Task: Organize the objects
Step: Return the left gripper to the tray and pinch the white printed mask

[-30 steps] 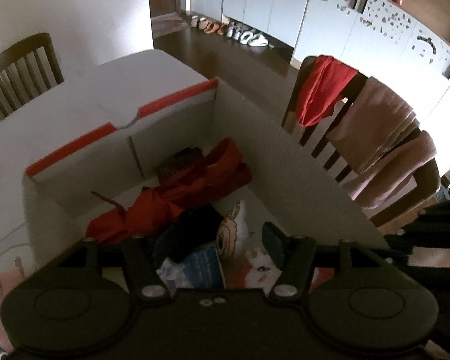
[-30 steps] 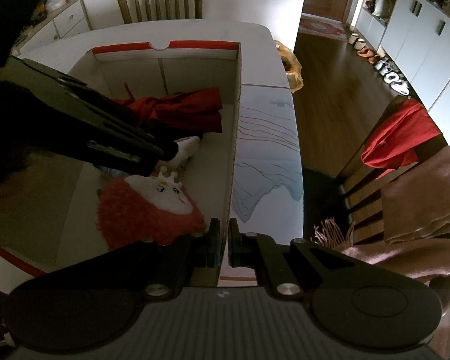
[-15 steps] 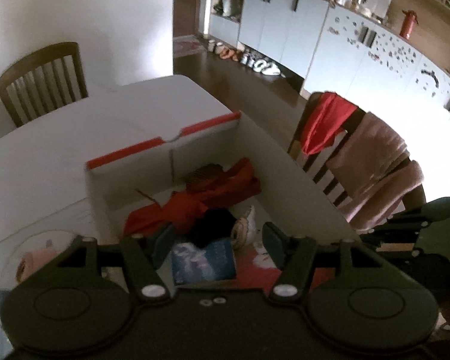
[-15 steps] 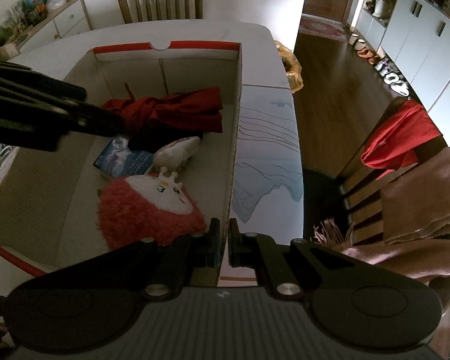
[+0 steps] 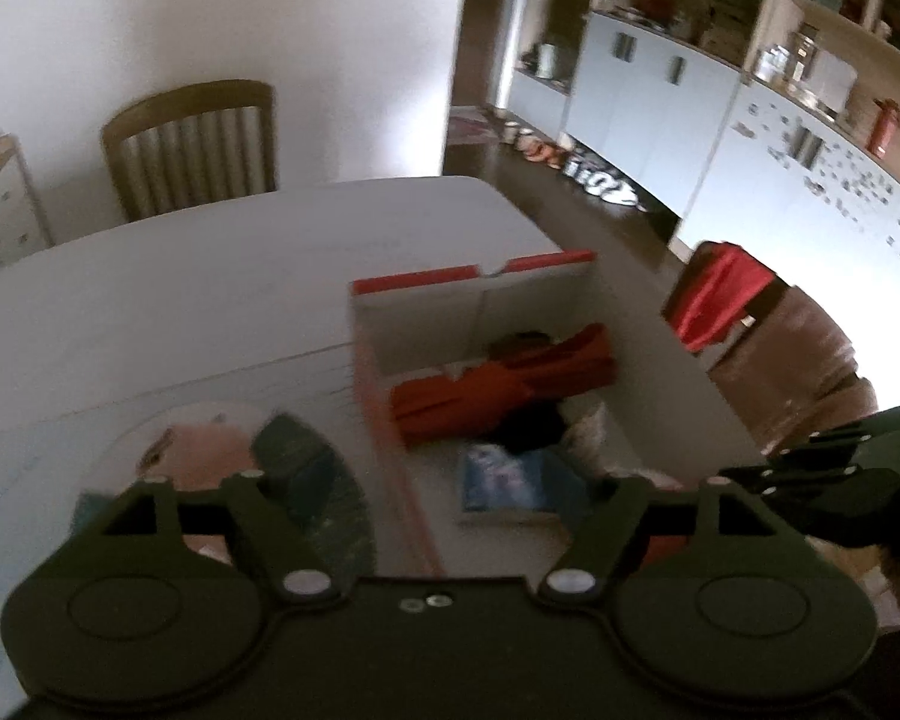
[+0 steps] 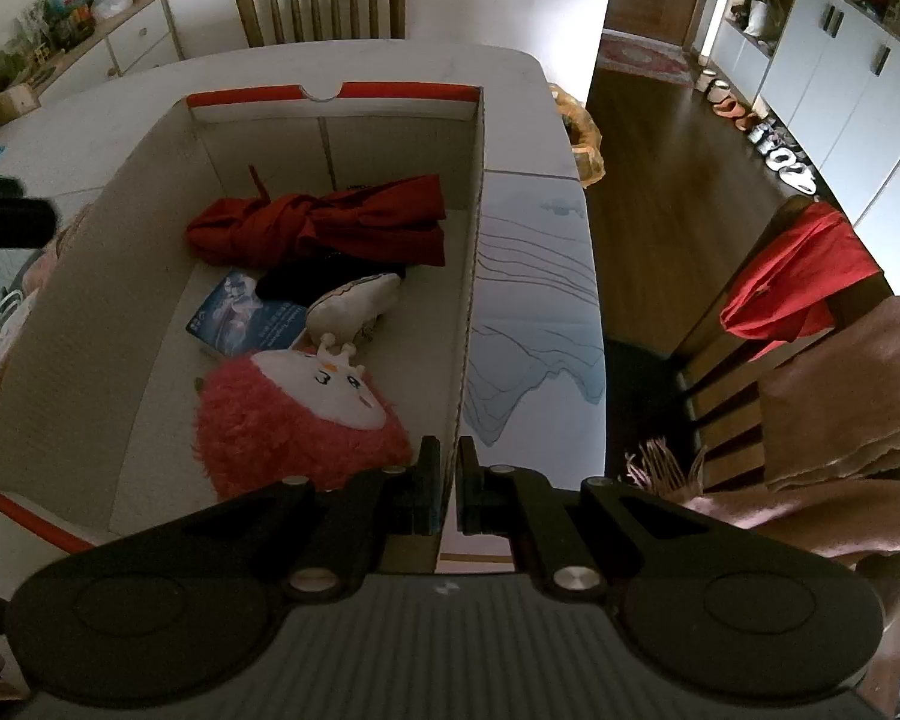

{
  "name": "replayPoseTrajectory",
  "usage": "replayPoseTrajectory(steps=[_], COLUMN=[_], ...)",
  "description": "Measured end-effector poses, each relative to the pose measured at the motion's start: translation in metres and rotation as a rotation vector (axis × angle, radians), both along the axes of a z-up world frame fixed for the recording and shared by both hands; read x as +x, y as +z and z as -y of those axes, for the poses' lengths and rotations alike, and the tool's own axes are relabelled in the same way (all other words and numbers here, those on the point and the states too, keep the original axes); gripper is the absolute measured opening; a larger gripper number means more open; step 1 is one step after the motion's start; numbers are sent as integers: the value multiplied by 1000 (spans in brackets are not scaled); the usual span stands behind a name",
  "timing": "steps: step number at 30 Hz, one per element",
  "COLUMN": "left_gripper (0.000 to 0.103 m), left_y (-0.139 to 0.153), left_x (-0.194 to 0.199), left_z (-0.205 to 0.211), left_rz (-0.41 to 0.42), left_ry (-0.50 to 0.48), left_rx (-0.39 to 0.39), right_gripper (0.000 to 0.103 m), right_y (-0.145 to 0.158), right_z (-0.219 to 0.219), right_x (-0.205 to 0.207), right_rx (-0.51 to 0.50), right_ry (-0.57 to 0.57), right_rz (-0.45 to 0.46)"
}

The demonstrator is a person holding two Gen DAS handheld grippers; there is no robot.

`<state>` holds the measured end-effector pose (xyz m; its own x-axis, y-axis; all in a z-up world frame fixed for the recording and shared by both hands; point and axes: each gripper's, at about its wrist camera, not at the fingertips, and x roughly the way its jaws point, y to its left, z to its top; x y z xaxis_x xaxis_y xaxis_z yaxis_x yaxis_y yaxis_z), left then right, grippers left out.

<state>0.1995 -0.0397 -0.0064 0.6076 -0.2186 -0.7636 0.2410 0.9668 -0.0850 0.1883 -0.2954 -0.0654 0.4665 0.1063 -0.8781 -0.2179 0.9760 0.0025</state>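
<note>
Matt corrugated cardboard box (image 6: 471,252)

Left black two-finger gripper (image 5: 444,504): tilted downward, jaws opening, nothing between them. Right black two-finger gripper (image 6: 447,495): tilted steeply downward, jaws closed onto a box wall's edge.

No legible text anywhere.

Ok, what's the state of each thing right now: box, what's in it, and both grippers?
Box: open, upright on the table.
Red cloth: bundled, lying in box.
Booklet: flat on box floor.
Pink plush: in box, face up.
Left gripper: jaws opening, nothing between them.
Right gripper: shut on the box wall.
</note>
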Motion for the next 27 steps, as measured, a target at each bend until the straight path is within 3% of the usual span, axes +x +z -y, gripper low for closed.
replayPoseTrajectory(steps=[10, 17, 27], left_gripper=[99, 102, 101], left_y=[-9, -27, -67], left_x=[-28, -45, -42], left_z=[-72, -114, -132], left_rz=[3, -20, -41], left_ry=[192, 307, 288], left_rx=[4, 25, 77], right_gripper=[4, 4, 4], right_y=[0, -1, -4], right_z=[-2, -5, -9], right_x=[1, 2, 1], right_rx=[-14, -33, -65], right_ry=[-1, -2, -2], right_rz=[-7, -10, -21])
